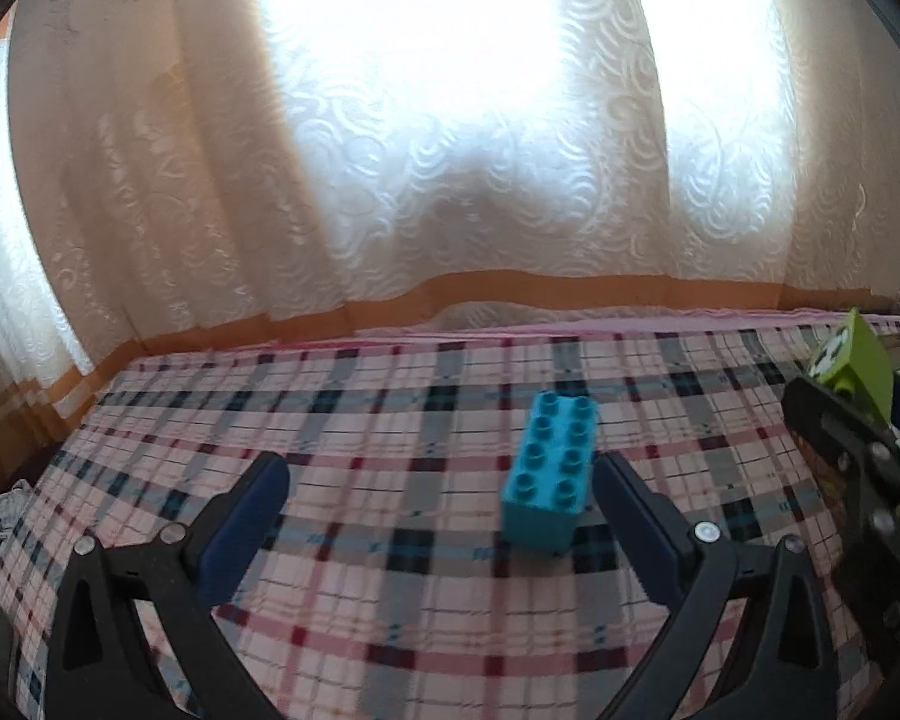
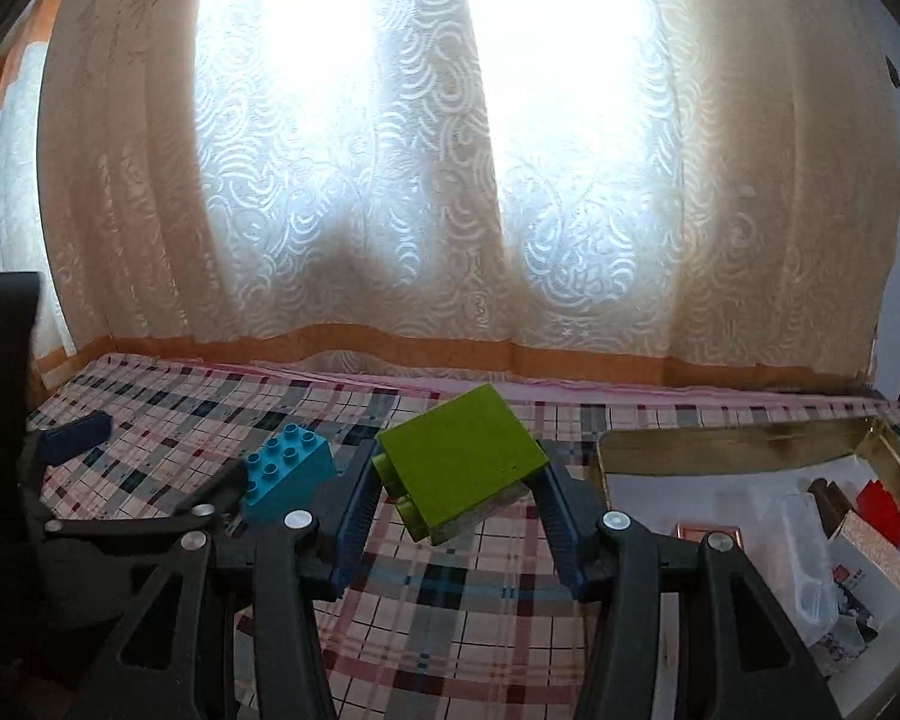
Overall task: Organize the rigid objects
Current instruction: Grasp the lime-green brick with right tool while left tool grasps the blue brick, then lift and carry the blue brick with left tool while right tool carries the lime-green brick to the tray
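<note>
A turquoise toy brick (image 1: 551, 470) lies studs-up on the plaid cloth (image 1: 342, 420). My left gripper (image 1: 441, 495) is open around it, and the brick sits close to the right finger. The brick also shows in the right wrist view (image 2: 285, 471), between the left gripper's fingers (image 2: 75, 435). My right gripper (image 2: 459, 468) is shut on a lime green brick (image 2: 462, 462), held tilted above the cloth with its studs pointing down-left. That green brick also shows at the right edge of the left wrist view (image 1: 855, 369).
A gold-rimmed tin box (image 2: 732, 441) stands open at the right, holding a red brick (image 2: 882, 507), a small patterned box (image 2: 876, 552), clear plastic and other items. Lace curtains (image 2: 426, 180) hang behind the table's far edge.
</note>
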